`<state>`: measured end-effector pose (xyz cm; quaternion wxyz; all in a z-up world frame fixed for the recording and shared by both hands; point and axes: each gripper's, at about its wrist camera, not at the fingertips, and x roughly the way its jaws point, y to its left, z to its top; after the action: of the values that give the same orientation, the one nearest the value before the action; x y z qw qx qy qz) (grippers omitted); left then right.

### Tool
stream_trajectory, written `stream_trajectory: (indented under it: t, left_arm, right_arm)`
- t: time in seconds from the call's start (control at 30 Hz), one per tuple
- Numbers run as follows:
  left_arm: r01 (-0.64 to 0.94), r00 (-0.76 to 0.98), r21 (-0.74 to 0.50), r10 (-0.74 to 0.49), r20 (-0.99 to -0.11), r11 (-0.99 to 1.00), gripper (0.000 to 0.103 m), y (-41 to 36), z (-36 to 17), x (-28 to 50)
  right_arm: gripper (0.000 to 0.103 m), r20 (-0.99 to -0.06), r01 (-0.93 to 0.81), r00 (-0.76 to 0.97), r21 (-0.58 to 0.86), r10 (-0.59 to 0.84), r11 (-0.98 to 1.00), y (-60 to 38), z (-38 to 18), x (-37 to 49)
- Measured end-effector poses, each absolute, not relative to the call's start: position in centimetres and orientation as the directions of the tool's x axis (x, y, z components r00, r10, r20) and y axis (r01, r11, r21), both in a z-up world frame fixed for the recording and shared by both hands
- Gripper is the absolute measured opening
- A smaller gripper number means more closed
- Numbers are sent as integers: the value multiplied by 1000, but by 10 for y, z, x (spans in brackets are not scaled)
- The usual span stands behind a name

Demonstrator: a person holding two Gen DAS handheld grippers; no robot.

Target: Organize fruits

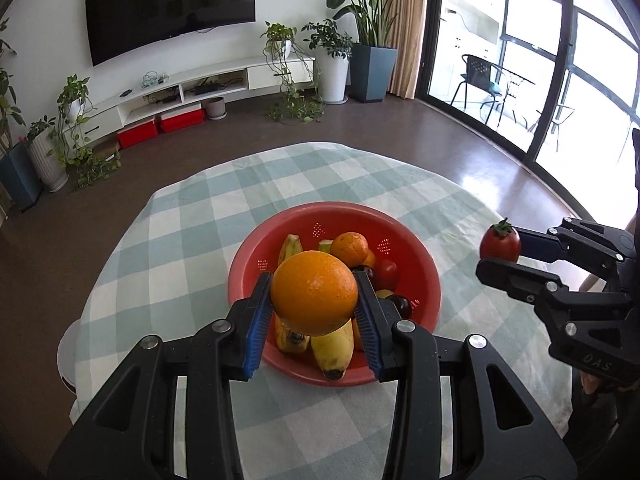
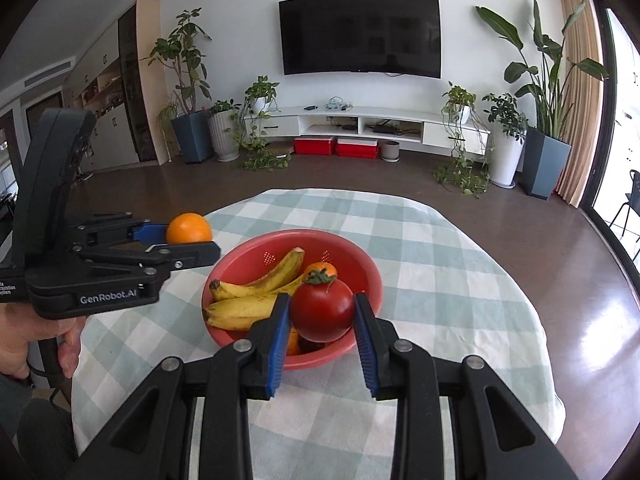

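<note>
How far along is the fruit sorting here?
Done: nothing sits sorted on the tablecloth. In hand: left gripper holds an orange, right gripper a tomato. Left: bananas and other fruit remain in the red bowl.

bananas [image 2: 248,300] in bowl [image 2: 362,276] on table [image 2: 460,280]

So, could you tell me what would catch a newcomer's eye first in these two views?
Most striking is that each gripper holds a fruit in the air: the left gripper is shut on an orange, the right gripper on a tomato. Below them, mid-table on the checked cloth, sits a red bowl with bananas and other fruit.
</note>
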<state>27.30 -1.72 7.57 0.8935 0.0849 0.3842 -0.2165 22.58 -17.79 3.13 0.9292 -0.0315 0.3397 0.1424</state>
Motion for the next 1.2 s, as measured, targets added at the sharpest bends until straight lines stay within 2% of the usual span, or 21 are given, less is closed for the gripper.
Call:
stream_trajectory:
  t: [0.23,0.53,0.57,0.63,0.73,0.87,0.97,1.07,1.1,1.2]
  left_arm:
    - [477,556,2,-300,-775,879,37,-45,42,304]
    - [473,539,27,-265,-799,880,40,-57,16,317]
    - [468,543,31,-260,-798,883,43,-56,16,317]
    - [458,553,33,-256,-793,888,55,-55,16,317]
    - [451,571,34,-259,-779,892,59,-52,20,313]
    - [434,610,35,-265,-747,900,67,-45,35,297]
    - [421,651,49,-264,-712,906,77,-39,48,277]
    - [402,703,68,-260,-662,913,92,-32,62,249]
    - [400,721,71,-265,-640,914,103,-30,66,239]
    - [414,771,80,-302,-561,907,103,-25,78,202]
  right_arm:
    - [34,-711,-293,665,34,229,955,-167,-6,261]
    - [34,-743,-316,632,13,221,949,-159,-27,271]
    - [34,-747,-317,627,14,220,948,-159,-29,271]
    - [34,-754,-313,620,12,214,950,-159,-33,271]
    - [35,-753,-306,623,16,213,952,-161,-34,269]
    - [49,-741,-301,637,17,214,953,-163,-28,264]
    - [53,-729,-296,649,21,217,955,-165,-23,256]
    - [58,-709,-283,669,36,224,958,-169,-15,242]
    - [60,-699,-279,678,41,227,960,-170,-11,235]
    - [70,-658,-267,716,49,232,962,-176,2,208]
